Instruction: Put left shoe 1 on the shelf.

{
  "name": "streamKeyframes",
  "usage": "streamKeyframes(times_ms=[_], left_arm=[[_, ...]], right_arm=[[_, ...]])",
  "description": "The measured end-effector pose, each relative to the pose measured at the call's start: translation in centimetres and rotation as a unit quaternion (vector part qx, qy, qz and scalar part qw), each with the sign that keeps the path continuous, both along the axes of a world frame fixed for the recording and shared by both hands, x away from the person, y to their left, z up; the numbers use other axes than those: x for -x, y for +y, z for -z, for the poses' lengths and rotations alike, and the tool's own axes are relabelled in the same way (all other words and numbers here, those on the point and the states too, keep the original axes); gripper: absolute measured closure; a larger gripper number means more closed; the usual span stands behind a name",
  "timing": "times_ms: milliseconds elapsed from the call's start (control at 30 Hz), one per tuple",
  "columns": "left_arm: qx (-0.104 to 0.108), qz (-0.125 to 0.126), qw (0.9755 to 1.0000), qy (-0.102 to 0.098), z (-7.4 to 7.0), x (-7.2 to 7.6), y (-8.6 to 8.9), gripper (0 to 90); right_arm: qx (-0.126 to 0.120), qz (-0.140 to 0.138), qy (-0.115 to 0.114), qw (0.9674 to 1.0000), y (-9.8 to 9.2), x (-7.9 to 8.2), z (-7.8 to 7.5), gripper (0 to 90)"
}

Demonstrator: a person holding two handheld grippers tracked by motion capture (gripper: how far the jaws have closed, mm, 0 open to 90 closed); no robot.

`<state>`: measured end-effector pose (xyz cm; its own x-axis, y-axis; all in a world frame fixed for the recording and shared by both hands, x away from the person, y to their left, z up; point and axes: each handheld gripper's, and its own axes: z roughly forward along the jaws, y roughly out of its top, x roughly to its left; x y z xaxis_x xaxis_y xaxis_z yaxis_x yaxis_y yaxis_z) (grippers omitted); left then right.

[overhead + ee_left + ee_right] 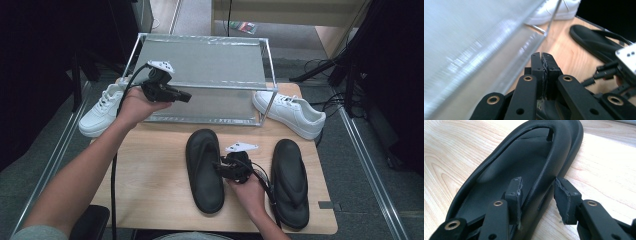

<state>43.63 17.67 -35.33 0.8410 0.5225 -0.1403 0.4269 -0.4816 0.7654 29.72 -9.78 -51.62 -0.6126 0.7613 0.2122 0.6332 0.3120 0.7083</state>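
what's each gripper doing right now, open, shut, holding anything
left gripper: shut, nothing between its jaws, held up in front of the clear rack.
right gripper: open, jaws astride the side edge of the left black flip-flop, not clamped.

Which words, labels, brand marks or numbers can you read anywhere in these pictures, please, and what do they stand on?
None can be read.
White sneakers: no brand mark can be made out.
Black flip-flops: plain, no print in view, also close up in the right gripper view.
Colourful item on the floor behind the rack: too small and blurred to read.
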Motion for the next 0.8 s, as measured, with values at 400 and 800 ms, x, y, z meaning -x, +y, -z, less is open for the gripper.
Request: streamKeyframes(times_ms=[400, 800], left_arm=[[-0.022, -0.047, 0.9983, -0.028, -2.9, -3.9, 1.4, 90.0], [-0.030, -0.074, 0.9967, -0.017, -1.2, -5.7, 2.4, 90.0]], right_arm=[[-0.005, 0.019, 0.013, 0.9997, -0.3, -0.1, -0.2, 68.5], [0.000, 0.019, 0.002, 0.9998, -0.6, -0.4, -0.4, 81.6]])
